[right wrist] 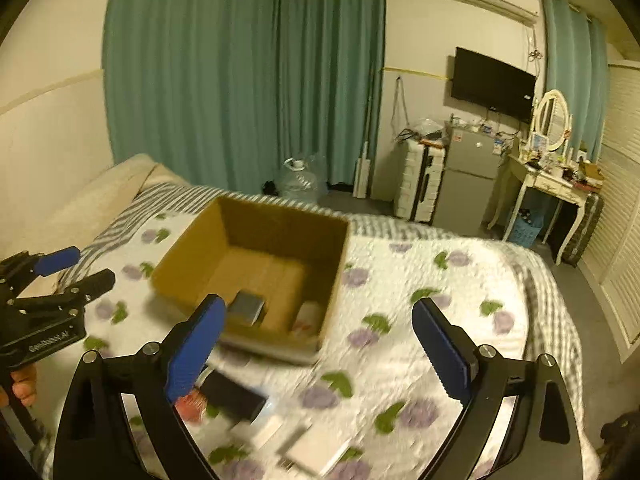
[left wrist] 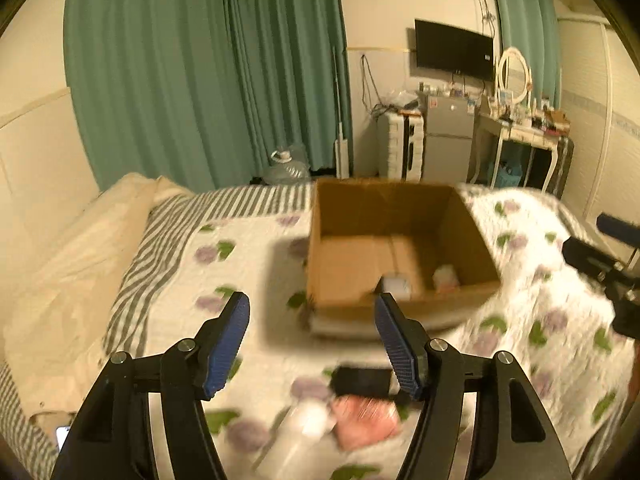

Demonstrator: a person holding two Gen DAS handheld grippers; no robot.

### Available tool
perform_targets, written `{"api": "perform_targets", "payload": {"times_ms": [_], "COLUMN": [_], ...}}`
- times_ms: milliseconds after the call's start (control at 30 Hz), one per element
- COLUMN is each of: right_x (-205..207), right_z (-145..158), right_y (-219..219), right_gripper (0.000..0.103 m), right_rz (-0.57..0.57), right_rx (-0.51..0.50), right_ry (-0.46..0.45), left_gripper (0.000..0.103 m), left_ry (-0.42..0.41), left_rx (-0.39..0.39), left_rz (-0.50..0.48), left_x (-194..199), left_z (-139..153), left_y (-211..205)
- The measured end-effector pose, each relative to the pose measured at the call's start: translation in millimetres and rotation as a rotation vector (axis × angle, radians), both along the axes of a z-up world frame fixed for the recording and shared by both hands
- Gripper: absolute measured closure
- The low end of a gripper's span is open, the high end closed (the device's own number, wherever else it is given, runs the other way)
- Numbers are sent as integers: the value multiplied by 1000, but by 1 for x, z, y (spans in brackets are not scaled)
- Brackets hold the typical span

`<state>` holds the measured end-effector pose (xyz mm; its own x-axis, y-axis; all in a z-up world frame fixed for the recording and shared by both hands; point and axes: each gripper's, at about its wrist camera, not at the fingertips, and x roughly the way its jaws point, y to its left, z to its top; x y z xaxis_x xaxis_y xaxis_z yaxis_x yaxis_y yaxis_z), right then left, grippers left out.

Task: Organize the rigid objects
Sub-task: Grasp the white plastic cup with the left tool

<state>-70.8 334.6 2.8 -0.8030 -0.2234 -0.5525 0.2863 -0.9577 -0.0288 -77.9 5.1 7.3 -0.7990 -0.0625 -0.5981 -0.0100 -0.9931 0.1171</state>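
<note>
Left wrist view. My left gripper (left wrist: 312, 320) fills the lower centre of the frame, jaws parted and nothing between the blue pads (left wrist: 226, 344). Beyond them, at centre right, an open cardboard box (left wrist: 472, 224) stands on the flowered bedspread (left wrist: 240, 240). Two small things lie on its floor near the front wall: a grey box (left wrist: 396, 286) and, to its right, a pale pink-white item (left wrist: 446, 276), blurred. In the lower centre, on the bedspread just in front of the jaws, lie a black block (left wrist: 362, 380), a pink packet (left wrist: 366, 420) below it, and a white bottle (left wrist: 292, 436) lying at lower left of those; motion blur hides finer detail. My right gripper (left wrist: 600, 256) enters at the right edge.

Right wrist view. My right gripper (right wrist: 316, 332) occupies the lower centre, jaws spread wide and empty. The cardboard box (right wrist: 248, 216) sits at centre left, the grey box (right wrist: 248, 306) and the pale item (right wrist: 308, 318) inside it. Loose things rest at lower centre: the black block (right wrist: 234, 396), the pink packet (right wrist: 192, 402), and flat white pieces (right wrist: 316, 448). My left gripper (right wrist: 60, 276) shows at the left edge, held by a hand (right wrist: 22, 388).
</note>
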Motion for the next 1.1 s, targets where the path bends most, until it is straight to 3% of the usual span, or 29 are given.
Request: {"api": "perform_targets", "payload": {"times_ms": [267, 667, 700, 733, 767, 933, 1100], "right_x": [5, -9, -10, -10, -11, -8, 4], "right_z": [-59, -111, -113, -115, -117, -116, -117], "right_y": [-17, -21, -20, -18, -15, -4, 4], "right_gripper": [8, 8, 8, 8, 8, 8, 8], "right_rz": [53, 53, 46, 38, 24, -23, -51], "right_rx": [47, 79, 82, 83, 87, 98, 99], "right_ry": [-124, -228, -236, -242, -251, -260, -266], "left_gripper": [35, 38, 41, 55, 58, 58, 58], "left_ry": [-216, -347, -349, -348, -352, -322, -217], "left_rx": [20, -14, -24, -33, -36, -18, 11], "left_rz": [4, 31, 29, 19, 8, 15, 26], "left_x": [12, -1, -1, 0, 1, 12, 26], "left_z": [-89, -146, -148, -149, -149, -137, -98], "left_y": [-16, -22, -21, -18, -16, -14, -7]}}
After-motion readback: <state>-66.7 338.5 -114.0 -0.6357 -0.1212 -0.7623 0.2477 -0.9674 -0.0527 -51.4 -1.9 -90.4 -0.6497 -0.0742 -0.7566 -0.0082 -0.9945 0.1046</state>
